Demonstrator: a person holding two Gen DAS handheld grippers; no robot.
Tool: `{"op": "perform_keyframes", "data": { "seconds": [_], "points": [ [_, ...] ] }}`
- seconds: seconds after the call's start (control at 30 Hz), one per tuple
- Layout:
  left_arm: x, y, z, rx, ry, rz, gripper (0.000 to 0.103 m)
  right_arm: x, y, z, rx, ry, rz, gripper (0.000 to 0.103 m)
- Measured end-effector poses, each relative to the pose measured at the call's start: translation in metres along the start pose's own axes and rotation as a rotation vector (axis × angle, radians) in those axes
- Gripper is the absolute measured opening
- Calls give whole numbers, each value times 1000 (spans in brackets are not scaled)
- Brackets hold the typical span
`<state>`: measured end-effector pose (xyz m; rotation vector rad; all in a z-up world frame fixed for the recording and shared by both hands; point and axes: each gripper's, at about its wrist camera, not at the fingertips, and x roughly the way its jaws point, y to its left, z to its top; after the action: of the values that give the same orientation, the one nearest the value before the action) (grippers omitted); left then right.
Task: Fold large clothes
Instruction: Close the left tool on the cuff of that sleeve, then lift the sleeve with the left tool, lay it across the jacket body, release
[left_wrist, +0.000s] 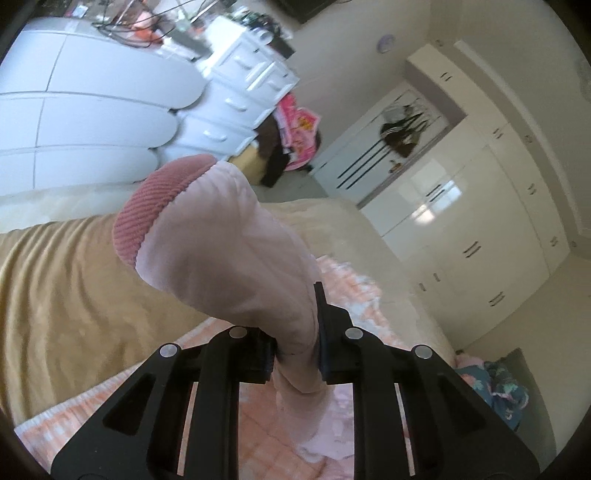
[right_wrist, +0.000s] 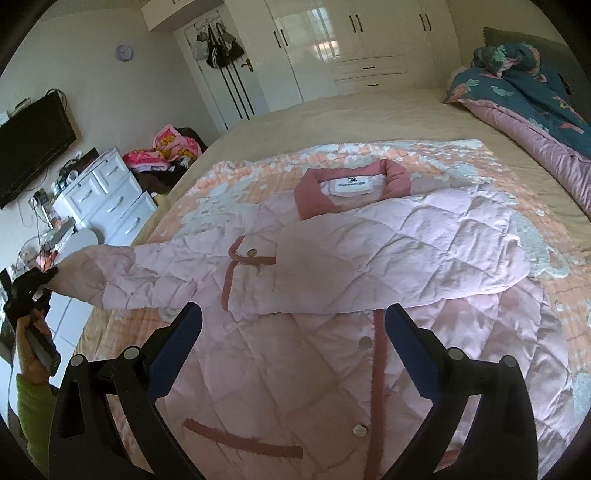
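in the left wrist view the left gripper (left_wrist: 295, 332) has its jaws clamped on the pink quilted sleeve (left_wrist: 229, 243), whose ribbed cuff (left_wrist: 147, 210) sticks up over the tan bedsheet (left_wrist: 66, 280); in the right wrist view the right gripper (right_wrist: 293, 328) hovers with jaws wide and empty above the pink quilted jacket (right_wrist: 332, 266), spread on an orange patterned blanket (right_wrist: 476, 155) on the bed, its left sleeve pulled out leftward

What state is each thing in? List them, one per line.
Left gripper: shut on the sleeve.
Sleeve: lifted off the bed, cuff free.
Right gripper: open, empty, above the jacket.
Jacket: flat on the bed, collar open, one sleeve folded across.
Wardrobe doors: closed.
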<state>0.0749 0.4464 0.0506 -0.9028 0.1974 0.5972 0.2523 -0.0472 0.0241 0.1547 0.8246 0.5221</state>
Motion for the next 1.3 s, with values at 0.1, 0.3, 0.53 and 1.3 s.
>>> {"op": "perform_keyframes", "data": {
  "seconds": [0.1, 0.3, 0.53, 1.3],
  "points": [
    [-12, -13, -2, 25, -9, -34, 10, -8, -4, 2, 6, -3, 0, 99],
    [-30, -54, -6, 104, -1, -90, 10, -30, -12, 7, 9, -43, 2, 99],
    [-44, -106, -19, 224, 12, -129, 10, -52, -28, 4, 33, -59, 5, 99],
    [-49, -230, -99, 505, 106, -181, 9, -104, -86, 0, 131, -137, 12, 99]
  ]
}}
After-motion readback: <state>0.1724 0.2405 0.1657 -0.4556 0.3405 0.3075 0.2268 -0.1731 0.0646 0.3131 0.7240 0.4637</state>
